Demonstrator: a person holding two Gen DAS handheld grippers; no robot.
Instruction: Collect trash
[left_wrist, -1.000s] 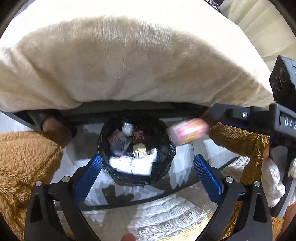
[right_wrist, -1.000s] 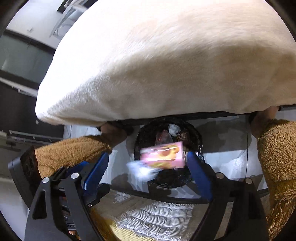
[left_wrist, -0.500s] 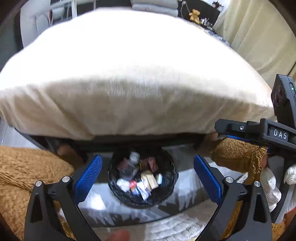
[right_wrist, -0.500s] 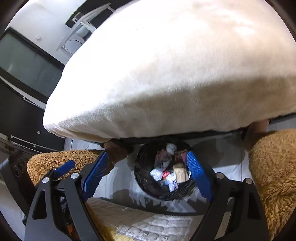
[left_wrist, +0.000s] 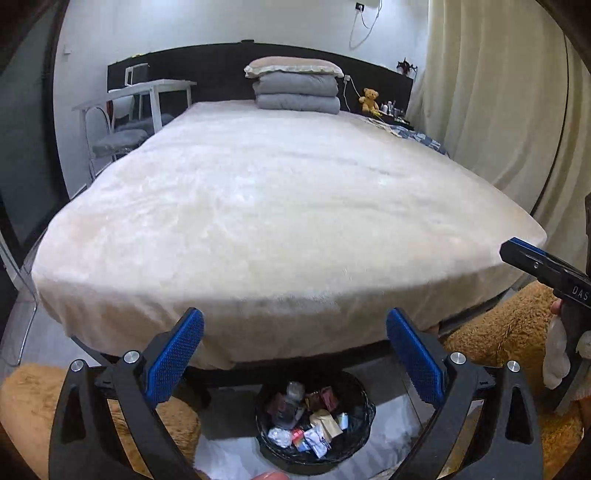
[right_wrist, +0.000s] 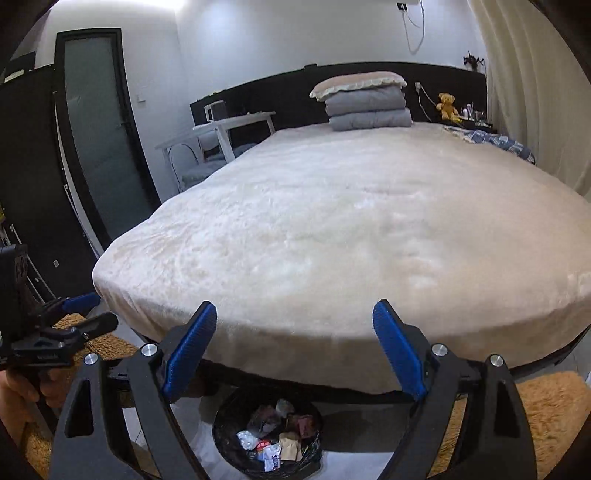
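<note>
A black trash bin lined with a black bag stands on the floor at the foot of the bed, holding several wrappers and crumpled scraps. The same bin sits low in the right wrist view. My left gripper hangs open above and in front of the bin, nothing between its blue pads. My right gripper is open too and holds nothing. Each gripper shows at the edge of the other's view: the right gripper at far right, the left gripper at far left.
A wide bed with a cream fluffy cover fills the middle. Folded grey bedding and a pillow lie at its head, a teddy bear beside them. A white desk and chair stand left, curtains right. Brown fluffy fabric flanks the bin.
A pink packet that was in the air over the bin a second ago now lies among the trash. Both grippers have risen and tilted up, so the whole bed has come into view.
</note>
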